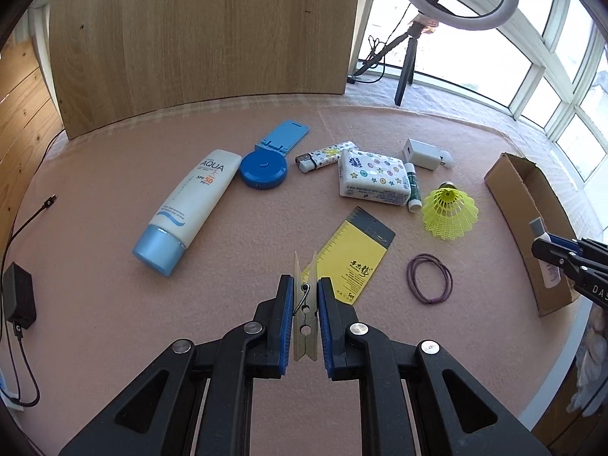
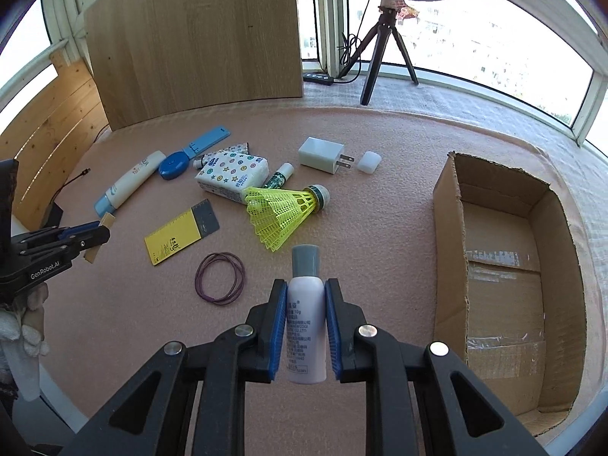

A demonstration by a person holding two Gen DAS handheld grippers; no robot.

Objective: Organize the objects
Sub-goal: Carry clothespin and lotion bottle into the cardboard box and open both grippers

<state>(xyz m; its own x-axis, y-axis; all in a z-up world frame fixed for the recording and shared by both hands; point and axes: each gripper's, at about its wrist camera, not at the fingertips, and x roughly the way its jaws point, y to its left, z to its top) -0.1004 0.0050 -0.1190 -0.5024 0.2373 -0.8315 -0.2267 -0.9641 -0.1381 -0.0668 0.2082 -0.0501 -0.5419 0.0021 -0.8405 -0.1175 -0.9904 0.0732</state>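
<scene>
My left gripper (image 1: 305, 285) is shut on a wooden clothespin (image 1: 305, 315), which is lifted above the pink mat (image 1: 114, 304). My right gripper (image 2: 306, 284) is shut on a small white bottle (image 2: 306, 323) with a grey cap, held upright in the air to the left of an open cardboard box (image 2: 448, 228). On the mat lie a sunscreen tube (image 1: 190, 205), a blue tape measure (image 1: 263, 171), a tissue pack (image 1: 374, 178), a yellow shuttlecock (image 2: 283, 212), a yellow card (image 2: 178, 235) and purple hair ties (image 2: 220, 277).
A white charger (image 2: 321, 155) and its cap (image 2: 369, 162) lie at the back, with a lighter (image 1: 323, 156), a lip balm (image 1: 413, 186) and a blue phone stand (image 1: 283, 135). A wooden board (image 1: 205, 38) and a ring-light tripod (image 2: 383, 45) stand behind. A black adapter (image 1: 17, 296) sits at the left edge.
</scene>
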